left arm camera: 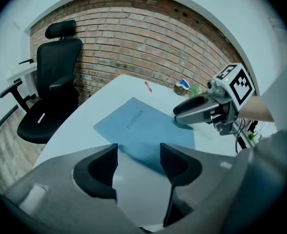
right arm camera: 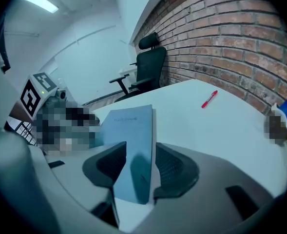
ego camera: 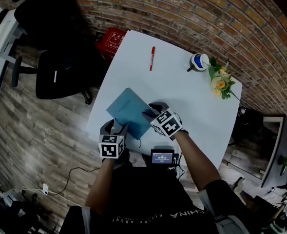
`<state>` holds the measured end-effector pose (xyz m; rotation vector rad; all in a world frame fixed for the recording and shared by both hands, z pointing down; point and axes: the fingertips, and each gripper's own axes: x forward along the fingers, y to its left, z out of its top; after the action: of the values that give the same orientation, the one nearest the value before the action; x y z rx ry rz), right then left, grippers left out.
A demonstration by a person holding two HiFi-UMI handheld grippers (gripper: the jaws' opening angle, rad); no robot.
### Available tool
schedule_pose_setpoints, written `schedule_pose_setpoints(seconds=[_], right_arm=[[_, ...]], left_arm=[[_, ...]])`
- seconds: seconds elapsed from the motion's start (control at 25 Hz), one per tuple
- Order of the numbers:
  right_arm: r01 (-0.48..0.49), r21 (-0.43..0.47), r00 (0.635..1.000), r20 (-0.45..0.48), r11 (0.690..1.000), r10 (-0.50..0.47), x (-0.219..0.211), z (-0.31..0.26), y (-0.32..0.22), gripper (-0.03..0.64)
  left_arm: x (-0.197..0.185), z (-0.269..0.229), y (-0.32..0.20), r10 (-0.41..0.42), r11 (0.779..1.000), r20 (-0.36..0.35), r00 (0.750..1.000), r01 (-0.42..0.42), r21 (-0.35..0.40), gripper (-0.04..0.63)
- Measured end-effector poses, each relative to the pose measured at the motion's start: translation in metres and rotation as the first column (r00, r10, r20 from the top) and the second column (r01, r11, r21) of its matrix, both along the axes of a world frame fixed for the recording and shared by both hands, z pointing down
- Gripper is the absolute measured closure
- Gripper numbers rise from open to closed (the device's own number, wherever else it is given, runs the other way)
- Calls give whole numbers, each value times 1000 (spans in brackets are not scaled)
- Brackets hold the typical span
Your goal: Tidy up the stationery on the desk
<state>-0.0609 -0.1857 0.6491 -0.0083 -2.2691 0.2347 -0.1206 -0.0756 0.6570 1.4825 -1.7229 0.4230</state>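
Note:
A blue notebook (ego camera: 130, 112) lies flat on the white desk (ego camera: 182, 101) near its front edge. My left gripper (ego camera: 116, 126) hovers at the notebook's near corner. In the left gripper view its jaws (left arm camera: 138, 155) stand open over the notebook (left arm camera: 138, 126). My right gripper (ego camera: 150, 110) is at the notebook's right edge, also open. In the right gripper view the notebook (right arm camera: 131, 130) runs between the spread jaws (right arm camera: 139, 162), and no pad presses on it. A red pen (ego camera: 152, 58) lies alone at the far side, well beyond both grippers.
A blue-and-white tape holder (ego camera: 199, 62) and a small bunch of flowers (ego camera: 221, 81) sit at the desk's far right corner. A small screen device (ego camera: 162, 156) is at the near edge. A black office chair (ego camera: 55, 72) and a red box (ego camera: 111, 42) stand left of the desk.

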Motion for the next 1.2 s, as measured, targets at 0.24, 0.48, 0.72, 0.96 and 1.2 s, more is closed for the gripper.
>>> schedule_pose_setpoints(seconds=[0.24,0.48,0.72,0.96,1.2], right_arm=[[7,-46,1000,-26,999,-9,-6,15,2,422],[17,-64,999,-37,998,-20,-6,21,6,442],[3,-80,1000,-26,997,-5,-6,20,6,449],[-24,-63,1000,-15,998,23,-6,17,4,481],[-84,-72,996,-22,994,83,10,18,-2,486]], left_arm=[[7,8,0,-10,1000,-54,998,9,-22,336],[5,12,-1,-13,999,-49,999,12,-33,336],[5,11,-2,-1,999,-34,999,-1,-41,337],[5,9,-2,17,998,-31,999,-19,-59,337],[11,8,-13,67,996,-34,997,-69,-60,337]])
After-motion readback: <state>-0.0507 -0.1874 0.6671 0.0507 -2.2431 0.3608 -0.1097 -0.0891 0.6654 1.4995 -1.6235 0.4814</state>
